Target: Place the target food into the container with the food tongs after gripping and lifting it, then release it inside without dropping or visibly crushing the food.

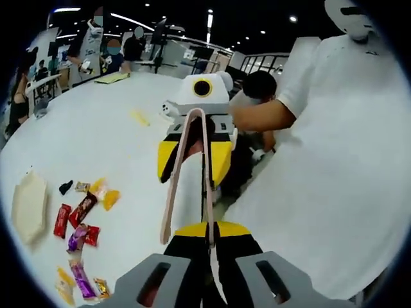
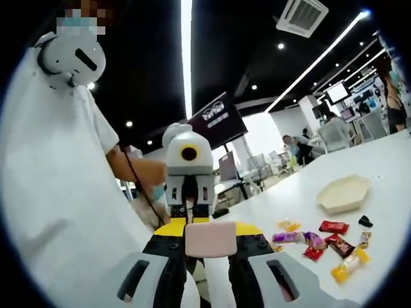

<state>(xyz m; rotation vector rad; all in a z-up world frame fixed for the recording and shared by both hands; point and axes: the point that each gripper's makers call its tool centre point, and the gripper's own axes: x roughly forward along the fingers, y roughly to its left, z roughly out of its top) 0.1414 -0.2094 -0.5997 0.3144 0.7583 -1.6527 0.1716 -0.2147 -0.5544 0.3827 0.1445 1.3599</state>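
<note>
Between grippers: pink plastic food tongs [image 1: 186,167], both ends clamped.
Left gripper [image 1: 209,247]: grips arm tips.
Right gripper [image 2: 210,240]: grips hinge end.
White table [image 2: 398,192]: wrapped candies [image 2: 321,240], cream hexagonal container [image 2: 345,193].

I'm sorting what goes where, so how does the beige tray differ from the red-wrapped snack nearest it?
The beige tray is pale; the red-wrapped snack is bright red. The tray is a broad, angular, shallow dish, the snack a much smaller flat packet. The tray sits apart and looks empty; the snack lies among other wrapped sweets. Both rest on the white table.
</note>
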